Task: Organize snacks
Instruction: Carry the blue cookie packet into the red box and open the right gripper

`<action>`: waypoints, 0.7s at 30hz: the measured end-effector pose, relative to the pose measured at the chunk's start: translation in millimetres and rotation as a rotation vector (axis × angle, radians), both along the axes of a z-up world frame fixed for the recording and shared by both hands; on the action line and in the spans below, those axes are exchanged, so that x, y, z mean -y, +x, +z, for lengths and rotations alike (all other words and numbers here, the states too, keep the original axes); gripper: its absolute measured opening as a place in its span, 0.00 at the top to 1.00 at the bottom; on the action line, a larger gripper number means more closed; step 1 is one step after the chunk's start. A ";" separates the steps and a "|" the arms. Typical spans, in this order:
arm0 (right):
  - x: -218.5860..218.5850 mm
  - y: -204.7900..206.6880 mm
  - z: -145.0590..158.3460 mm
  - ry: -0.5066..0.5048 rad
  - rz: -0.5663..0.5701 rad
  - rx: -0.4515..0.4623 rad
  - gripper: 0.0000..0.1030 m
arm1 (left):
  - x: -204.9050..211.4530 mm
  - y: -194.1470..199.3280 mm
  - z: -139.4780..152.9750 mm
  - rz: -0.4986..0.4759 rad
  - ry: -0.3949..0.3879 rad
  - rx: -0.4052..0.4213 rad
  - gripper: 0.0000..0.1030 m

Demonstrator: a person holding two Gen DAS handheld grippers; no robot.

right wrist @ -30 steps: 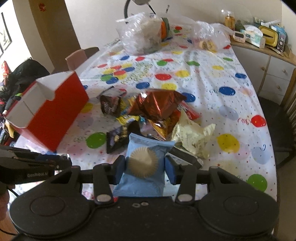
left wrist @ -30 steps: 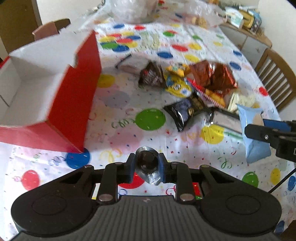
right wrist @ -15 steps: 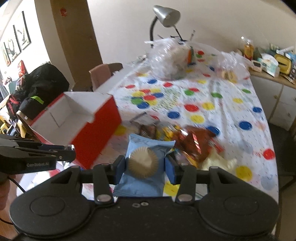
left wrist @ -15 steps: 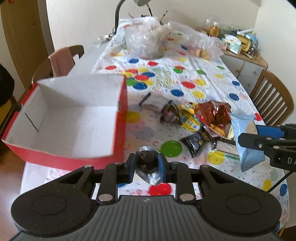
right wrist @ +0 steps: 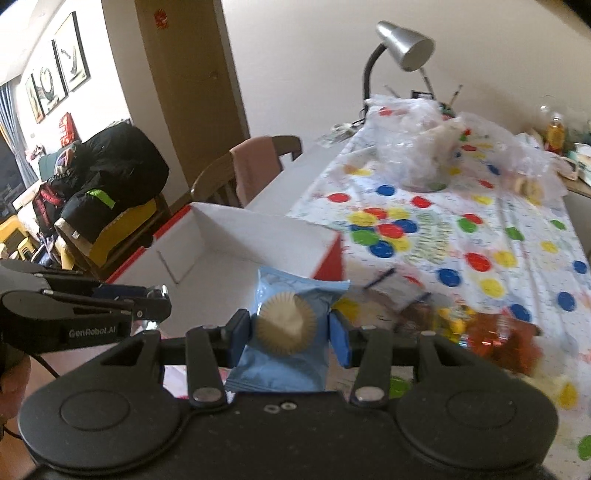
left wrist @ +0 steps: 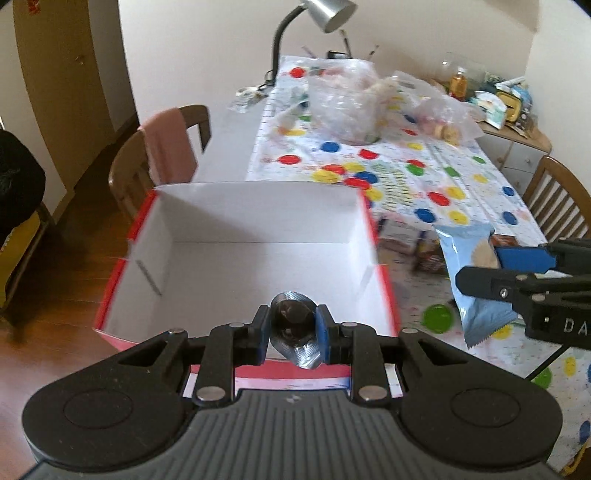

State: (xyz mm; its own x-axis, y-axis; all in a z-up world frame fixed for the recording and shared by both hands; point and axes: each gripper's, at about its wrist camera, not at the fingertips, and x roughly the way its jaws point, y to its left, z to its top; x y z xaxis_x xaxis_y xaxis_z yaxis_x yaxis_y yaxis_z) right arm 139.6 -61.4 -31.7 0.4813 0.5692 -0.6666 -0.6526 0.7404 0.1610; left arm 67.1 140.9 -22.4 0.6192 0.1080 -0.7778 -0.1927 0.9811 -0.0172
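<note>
A red box (left wrist: 384, 291) with a white inside stands open and empty at the table's near left; in the right wrist view the box (right wrist: 328, 258) sits just ahead. My left gripper (left wrist: 291, 330) is shut on a small silver foil snack (left wrist: 295, 332), held over the box's near edge. My right gripper (right wrist: 290, 334) is shut on a light blue cupcake packet (right wrist: 288, 332), held beside the box's right wall. That blue packet (left wrist: 476, 280) also shows at the right of the left wrist view. Loose snack bags (right wrist: 495, 336) lie on the dotted cloth to the right.
Clear plastic bags (left wrist: 347, 103) and a desk lamp (left wrist: 325, 14) stand at the table's far end. A chair with a pink cloth (left wrist: 166, 147) is at the left, another chair (left wrist: 561, 199) at the right. A sideboard (left wrist: 513, 125) with clutter is at the back right.
Both grippers have moved left and up toward the red box, each still holding its snack. The left one now hangs over the box's near edge; the right one has come alongside it.
</note>
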 end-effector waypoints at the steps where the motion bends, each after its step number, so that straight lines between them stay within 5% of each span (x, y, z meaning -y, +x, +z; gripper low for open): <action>1: -9.6 -0.1 -1.7 -0.004 0.006 -0.002 0.56 | -8.2 0.9 -0.8 0.004 0.000 -0.004 0.76; 12: -97.4 14.4 -34.4 -0.085 0.019 -0.048 0.56 | -93.5 26.0 -19.2 0.009 -0.010 -0.073 0.76; 21: -138.2 34.0 -75.3 -0.189 0.034 -0.125 0.56 | -115.3 58.2 -52.3 -0.027 0.006 -0.176 0.76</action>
State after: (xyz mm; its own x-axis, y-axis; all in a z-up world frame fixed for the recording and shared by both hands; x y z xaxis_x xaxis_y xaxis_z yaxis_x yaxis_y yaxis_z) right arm 173.6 76.8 -107.0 0.3708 0.4429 -0.8163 -0.6614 0.7430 0.1027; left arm 125.3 256.2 -74.7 0.4764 0.0977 -0.8738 -0.1655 0.9860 0.0200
